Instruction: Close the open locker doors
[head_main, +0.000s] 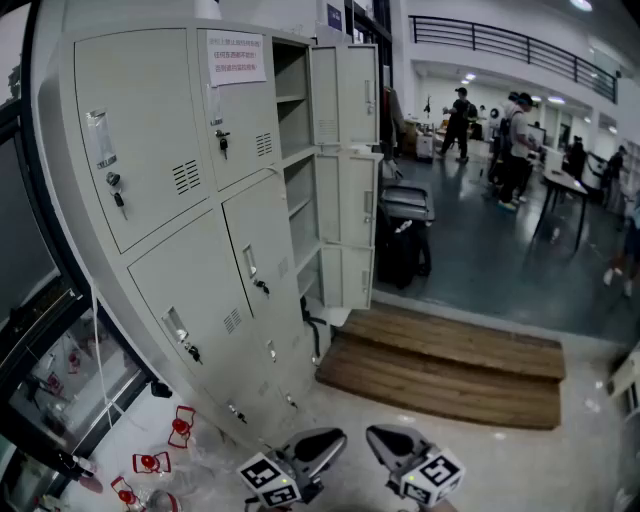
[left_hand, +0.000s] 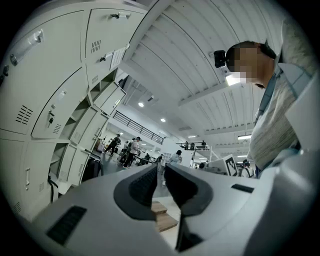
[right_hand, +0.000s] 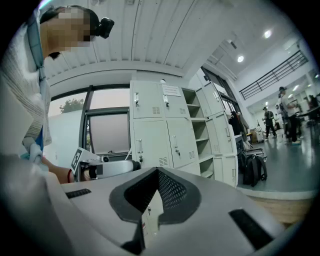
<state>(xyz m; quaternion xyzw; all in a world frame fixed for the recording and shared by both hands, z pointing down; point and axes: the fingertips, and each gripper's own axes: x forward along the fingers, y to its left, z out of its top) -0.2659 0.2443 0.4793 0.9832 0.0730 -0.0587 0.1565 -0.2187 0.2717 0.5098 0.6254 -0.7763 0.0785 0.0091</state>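
Pushing the open locker doors (head_main: 355, 200) at their free edges is advised, right hand-held gripper (head_main: 380, 440) closed empty, left hand-held gripper (head_main: 325, 442) barely parted.

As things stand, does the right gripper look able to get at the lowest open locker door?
Probably not from here. The right gripper, fingers shut, hangs well short of the lowest open door. Only bare floor lies between, so nothing blocks it; stepping closer should do.

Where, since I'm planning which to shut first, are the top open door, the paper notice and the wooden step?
top open door (head_main: 345, 95): head view, panel's middle.
paper notice (head_main: 236, 58): head view, sheet's centre.
wooden step (head_main: 440, 388): head view, lower board's top face.
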